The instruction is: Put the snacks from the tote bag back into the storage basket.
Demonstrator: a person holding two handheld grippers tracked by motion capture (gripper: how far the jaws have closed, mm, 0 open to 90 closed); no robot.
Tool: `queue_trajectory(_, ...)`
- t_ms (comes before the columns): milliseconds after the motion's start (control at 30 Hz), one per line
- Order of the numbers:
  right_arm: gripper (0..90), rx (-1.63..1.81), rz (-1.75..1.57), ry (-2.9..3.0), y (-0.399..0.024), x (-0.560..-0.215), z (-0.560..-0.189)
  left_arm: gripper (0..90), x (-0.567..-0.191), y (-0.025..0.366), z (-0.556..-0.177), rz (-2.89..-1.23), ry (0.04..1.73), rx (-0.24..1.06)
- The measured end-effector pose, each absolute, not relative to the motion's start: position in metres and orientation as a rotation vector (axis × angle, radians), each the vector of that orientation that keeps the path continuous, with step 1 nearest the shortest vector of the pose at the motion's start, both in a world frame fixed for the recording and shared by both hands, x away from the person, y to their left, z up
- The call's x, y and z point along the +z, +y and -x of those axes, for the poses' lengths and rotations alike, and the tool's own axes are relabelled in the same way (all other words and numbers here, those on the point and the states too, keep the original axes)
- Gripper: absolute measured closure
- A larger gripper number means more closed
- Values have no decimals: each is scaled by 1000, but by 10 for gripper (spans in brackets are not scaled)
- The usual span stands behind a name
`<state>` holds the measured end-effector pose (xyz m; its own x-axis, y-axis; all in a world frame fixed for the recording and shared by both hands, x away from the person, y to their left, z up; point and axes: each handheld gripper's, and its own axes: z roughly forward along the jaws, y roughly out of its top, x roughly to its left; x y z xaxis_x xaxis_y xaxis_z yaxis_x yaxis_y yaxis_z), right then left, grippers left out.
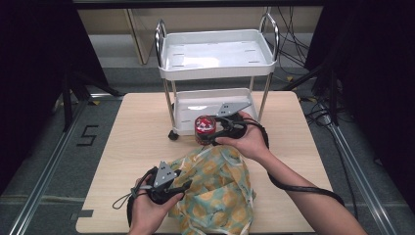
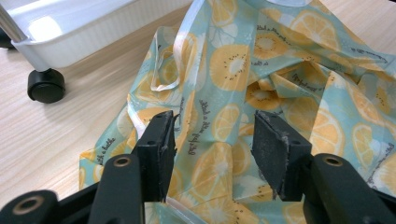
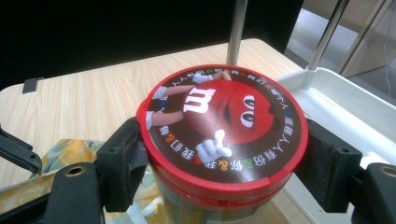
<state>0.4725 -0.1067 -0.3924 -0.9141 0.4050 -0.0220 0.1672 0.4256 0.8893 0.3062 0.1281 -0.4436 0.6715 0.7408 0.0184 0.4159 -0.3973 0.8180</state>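
Plastic by the look of it, stiff and smooth-walled: gripping a round candy jar (image 3: pixel 223 135) with the right gripper (image 3: pixel 224 161), pads pressing on either side just under the red printed lid, at the front edge of the cart (image 1: pixel 215 73), by its lower tray. Judging it light to middling in weight and slippery, so taking hold right below the lid's overhang and letting that rim act as a stop. Hovering the left gripper (image 2: pixel 212 149) over a lemon-print bag (image 2: pixel 289 70) lying crumpled in front of the cart, on the person's side, with the jaws standing apart and pinching nothing. Reckoning the bag thin, glossy and limp, so going for a hem or handle loop, not the slack middle. Noting on the cart white ribbed trays, chrome posts and a black caster.
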Motion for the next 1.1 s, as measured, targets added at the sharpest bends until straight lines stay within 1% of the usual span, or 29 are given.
queue_trajectory(300, 263, 1467, -493, 2472, -106, -392, -477, 486, -444, 129, -307, -2039, 896, 505)
queue_trajectory(400, 263, 1466, -501, 2442, -106, -392, -478, 484, -444, 129, -307, -2041, 895, 502)
queue_trajectory(433, 263, 1473, -490, 2455, -105, -392, -479, 485, -445, 128, -306, -2024, 919, 484)
queue_trajectory(633, 262, 1465, -519, 2474, -104, -392, -480, 485, -443, 130, -307, -2042, 893, 502)
queue_trajectory(800, 263, 1453, -518, 2463, -100, -393, -483, 484, -444, 130, -308, -2040, 894, 498)
queue_trajectory(867, 263, 1452, -507, 2461, -99, -393, -484, 484, -444, 129, -307, -2022, 921, 488)
queue_trajectory(1100, 263, 1444, -513, 2463, -96, -393, -488, 484, -444, 130, -307, -2025, 915, 490)
